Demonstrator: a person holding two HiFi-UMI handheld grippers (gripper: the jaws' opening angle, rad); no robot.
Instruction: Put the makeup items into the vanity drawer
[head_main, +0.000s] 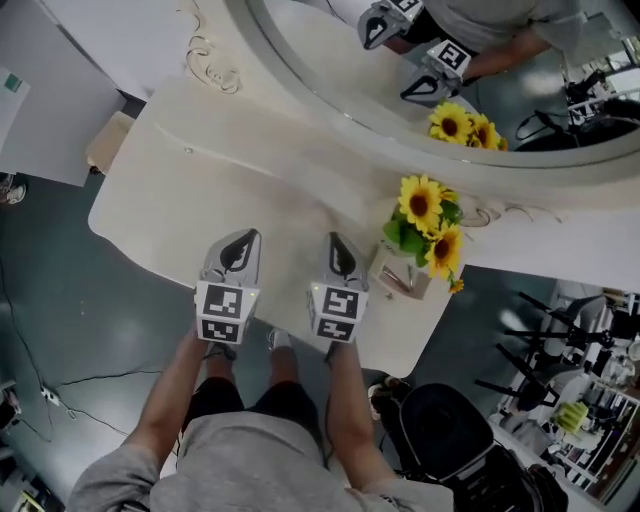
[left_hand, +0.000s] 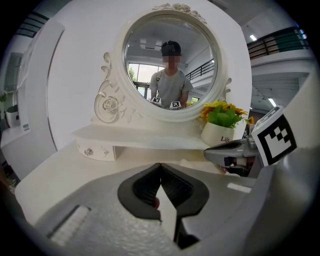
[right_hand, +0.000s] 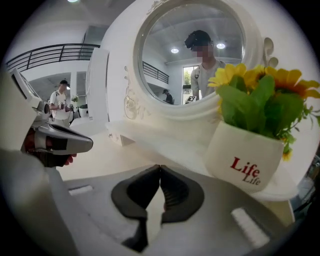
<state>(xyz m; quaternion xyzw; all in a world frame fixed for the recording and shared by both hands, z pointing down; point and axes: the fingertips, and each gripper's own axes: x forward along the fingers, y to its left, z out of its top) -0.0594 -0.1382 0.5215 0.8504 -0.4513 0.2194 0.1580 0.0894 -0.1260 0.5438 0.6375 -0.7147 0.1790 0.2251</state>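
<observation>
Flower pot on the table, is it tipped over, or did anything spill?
No. The flower pot stands upright at the right end of the table. Its sunflowers look whole, and nothing is spilled around it. The mirror shows no crack. Nothing stands out.

Left forearm (head_main: 172, 390) and right forearm (head_main: 345, 400) reach out side by side. Left gripper (head_main: 243, 238) and right gripper (head_main: 333, 240) tilt downward, jaws closed and empty, the right one nearer the flower pot (head_main: 405, 275).
</observation>
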